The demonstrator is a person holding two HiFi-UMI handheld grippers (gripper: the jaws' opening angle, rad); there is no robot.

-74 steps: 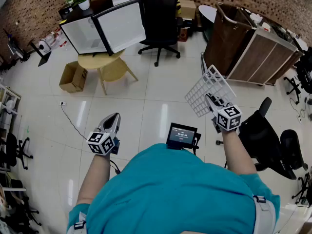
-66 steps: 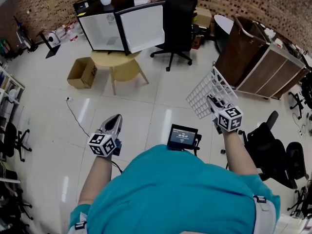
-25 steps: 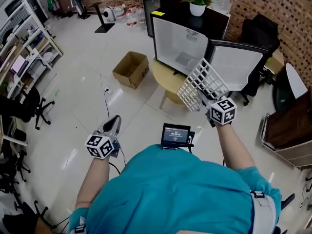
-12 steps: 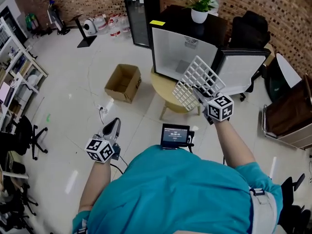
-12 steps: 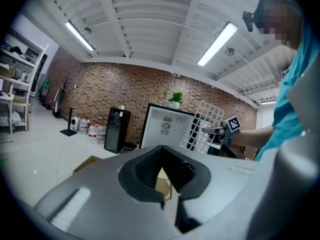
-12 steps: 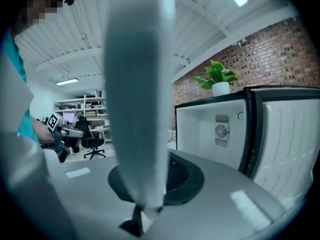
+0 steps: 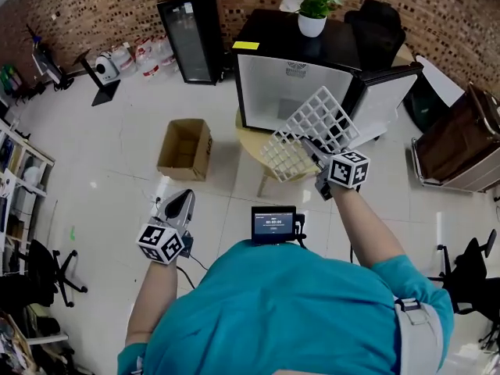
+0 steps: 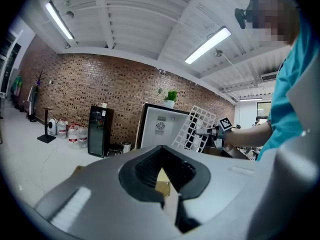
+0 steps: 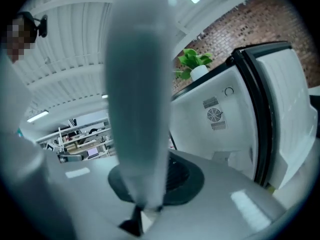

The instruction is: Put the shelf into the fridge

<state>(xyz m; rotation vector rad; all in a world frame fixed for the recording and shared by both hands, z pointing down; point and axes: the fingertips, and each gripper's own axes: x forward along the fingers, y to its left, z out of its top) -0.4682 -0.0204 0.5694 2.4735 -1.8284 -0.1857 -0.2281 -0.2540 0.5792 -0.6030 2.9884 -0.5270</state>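
Observation:
A white wire shelf (image 7: 306,131) hangs tilted in the air in front of the small fridge (image 7: 287,84), whose door (image 7: 384,92) stands open to the right. My right gripper (image 7: 312,150) is shut on the shelf's near edge. In the right gripper view the shelf (image 9: 137,109) is a blurred bar edge-on, pinched at the gripper (image 9: 144,208), with the fridge's white inside (image 9: 225,124) beyond it. My left gripper (image 7: 180,203) hangs low at the left, shut and holding nothing. The left gripper view shows the gripper (image 8: 162,184), the fridge (image 8: 159,129) and the shelf (image 8: 197,130).
The fridge stands on a low round wooden table (image 7: 258,153) and carries a potted plant (image 7: 312,10). An open cardboard box (image 7: 183,148) lies on the floor to the left. A tall black cooler (image 7: 191,33) stands at the back, a brown cabinet (image 7: 461,143) at the right.
The view has swung round and drawn toward the fridge, which now sits straight ahead and nearer. The shelf stays in my right gripper, now in front of the opening. The left gripper keeps its place.

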